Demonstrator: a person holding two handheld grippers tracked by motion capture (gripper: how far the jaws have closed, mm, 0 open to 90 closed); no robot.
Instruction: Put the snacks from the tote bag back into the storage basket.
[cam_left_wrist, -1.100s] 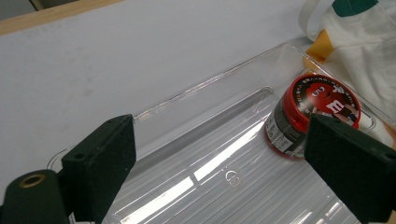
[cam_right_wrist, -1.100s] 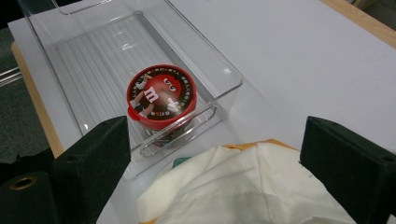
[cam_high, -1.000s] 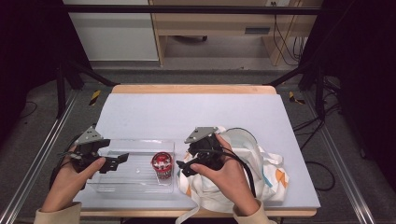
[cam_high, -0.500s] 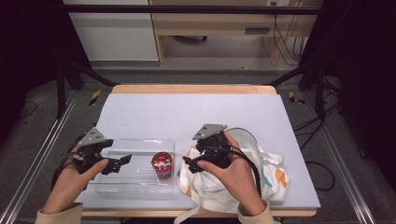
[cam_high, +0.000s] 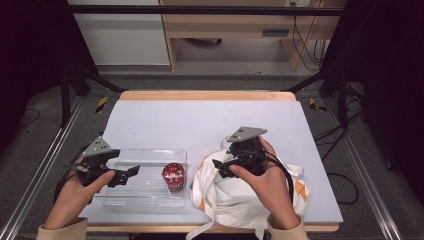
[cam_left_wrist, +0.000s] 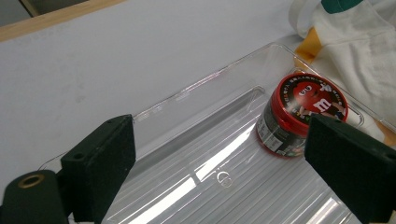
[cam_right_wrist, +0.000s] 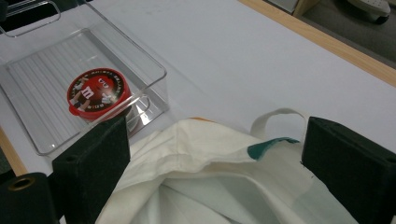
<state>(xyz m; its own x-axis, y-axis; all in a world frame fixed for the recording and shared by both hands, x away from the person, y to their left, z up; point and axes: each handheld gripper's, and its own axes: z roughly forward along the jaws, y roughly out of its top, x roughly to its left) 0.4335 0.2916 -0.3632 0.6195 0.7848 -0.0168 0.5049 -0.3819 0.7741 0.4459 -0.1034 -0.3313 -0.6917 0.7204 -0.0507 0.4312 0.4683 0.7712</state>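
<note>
The right gripper (cam_high: 220, 167) is drifting away from the clear plastic tray (cam_high: 150, 155) and lifting a little over the cream cloth bag (cam_high: 240, 200); a second ago it was sitting nearer the tray's right wall, and now it is hovering over the bag's upper edge. Its jaws are standing wide apart with nothing between them, framing the bag's mouth (cam_right_wrist: 219, 163) and a handle loop (cam_right_wrist: 275, 116) in the right gripper view. The left gripper (cam_high: 131, 172) is barely shifting: it is hanging over the left half of the tray, jaws spread wide and empty. The red-lidded candy tub (cam_high: 173, 177) is sitting upright in the tray's right end, close to the wall that faces the bag, untouched by either gripper; the left gripper view is showing it (cam_left_wrist: 299, 116) just beyond the right-hand jaw. The right hand appears to be turning to the bag, probably to open it, while the tub is waiting to be picked up
</note>
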